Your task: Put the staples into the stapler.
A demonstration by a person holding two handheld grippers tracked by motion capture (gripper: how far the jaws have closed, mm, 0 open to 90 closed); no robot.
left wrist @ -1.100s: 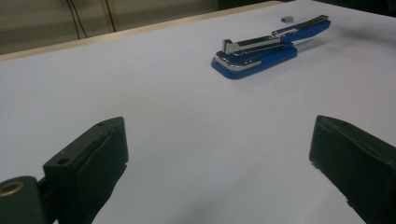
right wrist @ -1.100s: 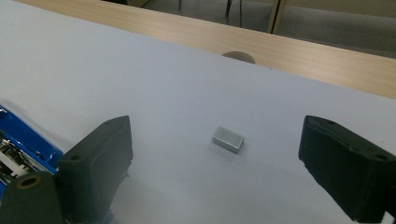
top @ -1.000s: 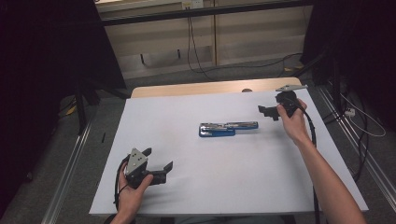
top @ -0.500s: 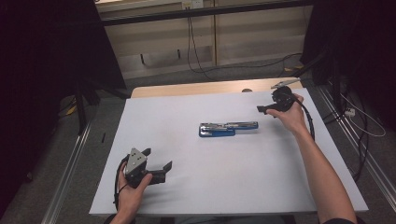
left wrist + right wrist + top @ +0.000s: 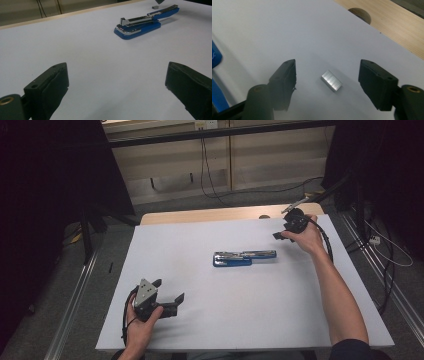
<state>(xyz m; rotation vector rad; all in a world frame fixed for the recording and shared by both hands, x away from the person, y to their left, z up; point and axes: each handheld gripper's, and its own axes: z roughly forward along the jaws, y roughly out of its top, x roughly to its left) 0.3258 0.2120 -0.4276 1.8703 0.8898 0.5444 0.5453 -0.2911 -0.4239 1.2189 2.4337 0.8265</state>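
Since the earlier frame our right gripper (image 5: pixel 280 235) has shifted a bit further toward the far right corner of the white sheet (image 5: pixel 200 270); our left gripper (image 5: pixel 167 295) has stayed put near the front left.

Right jaws stand wide open, holding nothing. In the right gripper view a small silver block of staples (image 5: pixel 331 80) lies flat on the sheet between them, a little nearer the left jaw, touching neither. Bare sheet all round the block, so free room on both sides. Beyond the jaws the sheet ends and the wooden table edge (image 5: pixel 387 22) starts, with a round cable hole (image 5: pixel 359 13) in it, near. The blue stapler (image 5: pixel 215 58) shows just at the left border of that view, well apart from the block.

Left jaws also wide open and empty, low over bare sheet. In the left gripper view the stapler (image 5: pixel 142 23) lies opened out flat, ahead and to the right, well apart from our jaws, with the staple block (image 5: pixel 155 7) just past its far end.

From the high view the stapler (image 5: pixel 244 258) lies mid-sheet, between our two grippers, nearer the right one. Front sheet edge is close behind our left hand (image 5: pixel 141 330).
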